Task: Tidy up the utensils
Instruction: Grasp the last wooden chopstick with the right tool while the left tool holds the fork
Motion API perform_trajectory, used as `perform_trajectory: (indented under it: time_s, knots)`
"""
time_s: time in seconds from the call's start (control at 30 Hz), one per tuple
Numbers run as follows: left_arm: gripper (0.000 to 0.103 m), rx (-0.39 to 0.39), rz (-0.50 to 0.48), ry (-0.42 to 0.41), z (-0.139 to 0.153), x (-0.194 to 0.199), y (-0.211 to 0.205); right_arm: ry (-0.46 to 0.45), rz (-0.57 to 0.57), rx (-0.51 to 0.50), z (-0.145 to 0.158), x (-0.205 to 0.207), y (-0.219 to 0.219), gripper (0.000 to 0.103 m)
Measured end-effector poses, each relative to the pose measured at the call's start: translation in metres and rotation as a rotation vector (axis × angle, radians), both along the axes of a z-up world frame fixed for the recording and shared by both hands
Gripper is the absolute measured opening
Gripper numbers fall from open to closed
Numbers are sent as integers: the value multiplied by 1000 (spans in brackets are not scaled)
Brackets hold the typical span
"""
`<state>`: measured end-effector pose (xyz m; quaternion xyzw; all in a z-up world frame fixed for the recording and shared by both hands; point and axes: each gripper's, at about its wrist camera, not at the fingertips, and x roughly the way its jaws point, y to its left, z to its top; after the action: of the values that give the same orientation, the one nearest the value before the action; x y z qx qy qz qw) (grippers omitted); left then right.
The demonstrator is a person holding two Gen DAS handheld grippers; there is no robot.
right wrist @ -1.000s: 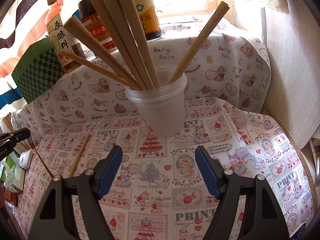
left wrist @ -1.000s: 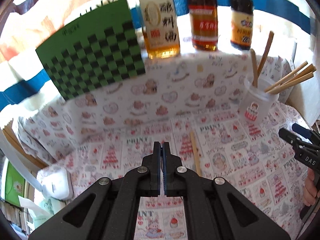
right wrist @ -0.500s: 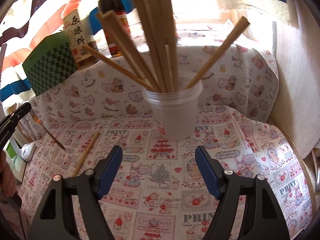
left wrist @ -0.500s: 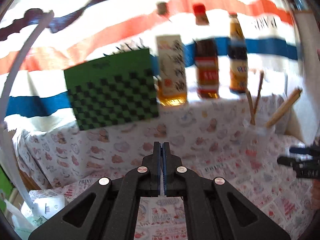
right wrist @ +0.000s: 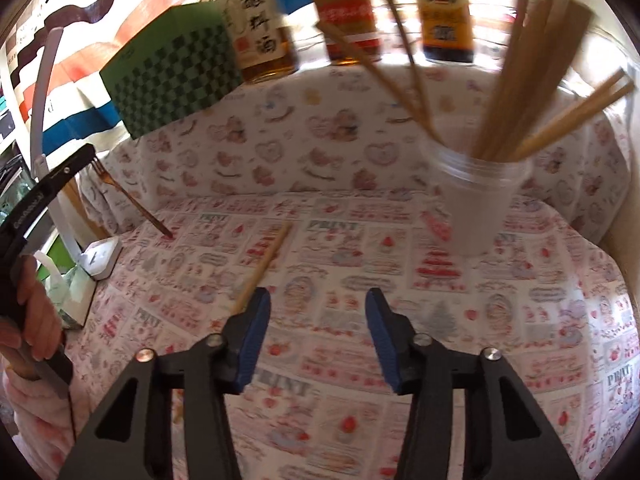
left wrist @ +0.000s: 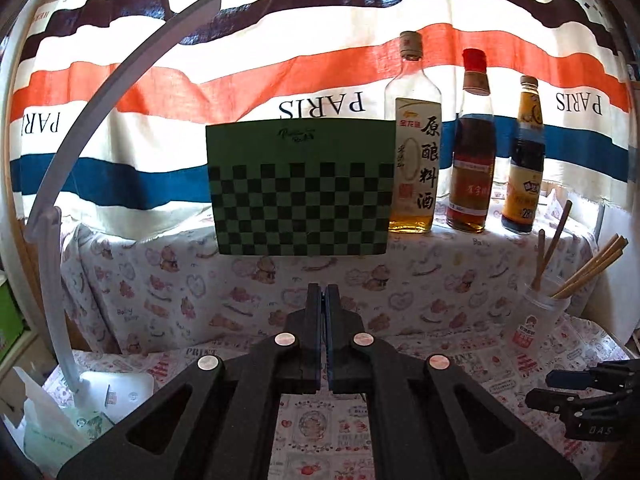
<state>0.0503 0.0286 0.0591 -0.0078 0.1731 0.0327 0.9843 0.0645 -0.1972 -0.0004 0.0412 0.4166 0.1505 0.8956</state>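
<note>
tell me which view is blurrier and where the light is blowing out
Right wrist view: motion blur smears the bottles, chopsticks and cup; the tongs stay sharp. Left wrist view: mostly crisp, labels readable, but backlight through the curtain washes out its pale stripes and the ledge by the bottles; fisheye bends both edges.
</note>
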Motion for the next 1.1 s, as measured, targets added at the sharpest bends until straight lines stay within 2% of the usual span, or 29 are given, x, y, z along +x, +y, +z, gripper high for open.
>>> perform_trajectory:
  time_s: [0.13, 0.3, 0.43, 0.63, 0.87, 1.0, 1.1]
  knots:
    - [1, -17, 31, -35, 0, -1, 15, 68, -26, -21, 3, 28, 32, 35]
    - [1, -68, 47, -43, 2, -1, 29, 178, -60, -10, -15, 79, 64, 19]
    - [1, -40, 88, -65, 3, -2, 32, 248, -81, -28, -36, 103, 82, 14]
    - [1, -57, 104, -61, 2, -1, 37, 177, -76, -168, -47, 106, 108, 14]
    - [1, -59, 117, -69, 3, -1, 38, 190, -106, -166, -59, 121, 110, 14]
    - [1, -56, 117, -64, 2, 0, 37, 174, -114, -200, -62, 122, 109, 9]
    - [1, -48, 127, -59, 1, 0, 35, 166, -101, -152, -57, 120, 105, 7]
